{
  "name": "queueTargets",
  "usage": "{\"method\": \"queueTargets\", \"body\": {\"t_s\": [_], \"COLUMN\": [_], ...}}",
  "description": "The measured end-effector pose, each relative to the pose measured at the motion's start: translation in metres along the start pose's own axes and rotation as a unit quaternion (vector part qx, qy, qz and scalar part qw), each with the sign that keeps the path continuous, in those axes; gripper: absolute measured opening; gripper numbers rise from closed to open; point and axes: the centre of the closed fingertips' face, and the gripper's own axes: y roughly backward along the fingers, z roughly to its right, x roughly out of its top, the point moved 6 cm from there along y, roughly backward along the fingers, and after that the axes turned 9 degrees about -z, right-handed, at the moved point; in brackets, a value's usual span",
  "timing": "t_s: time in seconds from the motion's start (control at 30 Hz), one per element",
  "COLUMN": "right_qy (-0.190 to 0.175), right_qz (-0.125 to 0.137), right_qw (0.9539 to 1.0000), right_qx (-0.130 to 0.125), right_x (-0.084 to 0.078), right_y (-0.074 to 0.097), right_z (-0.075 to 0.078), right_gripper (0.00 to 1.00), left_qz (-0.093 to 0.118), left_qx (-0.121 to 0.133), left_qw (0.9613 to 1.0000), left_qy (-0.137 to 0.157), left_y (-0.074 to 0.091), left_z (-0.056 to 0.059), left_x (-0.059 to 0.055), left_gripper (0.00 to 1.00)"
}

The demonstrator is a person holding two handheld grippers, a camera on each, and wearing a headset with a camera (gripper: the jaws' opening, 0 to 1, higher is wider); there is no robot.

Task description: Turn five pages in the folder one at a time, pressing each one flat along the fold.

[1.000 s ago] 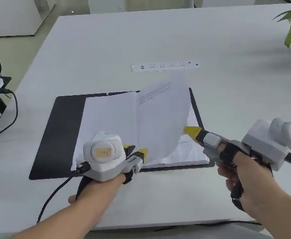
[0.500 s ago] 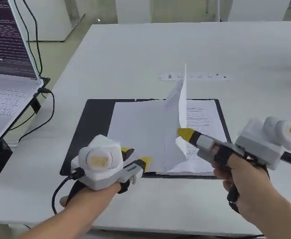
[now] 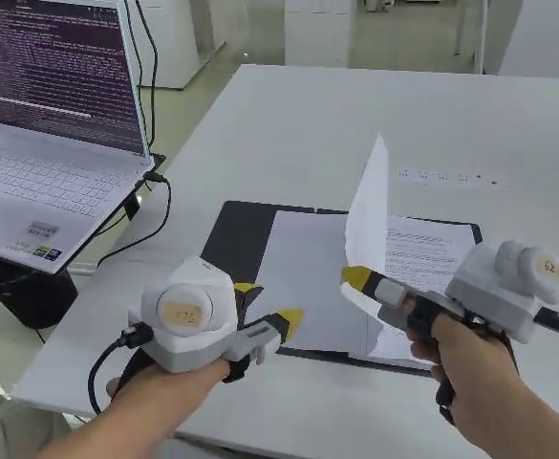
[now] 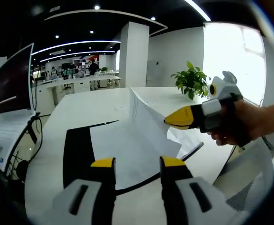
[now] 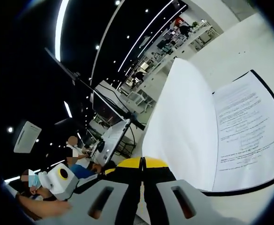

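Lying open on the white table [image 3: 289,134], the black folder [image 3: 236,229] has its long side across the person's front, and its fold runs away from the person, toward a power strip [image 3: 446,176]. One page [image 3: 367,220] stands almost upright over the fold — its long edge goes along the fold and its free far corner points up. The right gripper [image 3: 360,278] has its jaws closed on the near lower edge of this page; in the right gripper view the two yellow tips meet with no gap, and the page rises just above them. The left gripper [image 3: 268,304] hovers over the near edge of the left half, jaws apart, holding nothing. On the right half a printed sheet [image 3: 432,253] lies flat. A laptop [image 3: 50,115] stands open beside the table, well apart on the left.
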Motion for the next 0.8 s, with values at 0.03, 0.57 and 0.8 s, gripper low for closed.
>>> {"method": "queueTargets", "body": {"t_s": [0.03, 0.57, 0.8], "right_qy": [0.000, 0.010, 0.017], "right_qz": [-0.005, -0.086, -0.122], "right_qw": [1.0000, 0.9961, 0.9918], "right_qx": [0.000, -0.015, -0.034], "right_x": [-0.002, -0.030, -0.046], "right_y": [-0.005, -0.076, -0.102], "right_z": [-0.001, 0.004, 0.015], "right_gripper": [0.00, 0.00, 0.00], "left_qz": [0.001, -0.005, -0.012], "left_qx": [0.002, 0.045, 0.056], "left_qw": [1.0000, 0.9984, 0.9971], "left_qy": [0.003, 0.033, 0.050], "left_y": [0.004, 0.031, 0.038], "left_z": [-0.002, -0.036, -0.047], "left_x": [0.000, -0.021, -0.030], "left_gripper": [0.37, 0.36, 0.35]}}
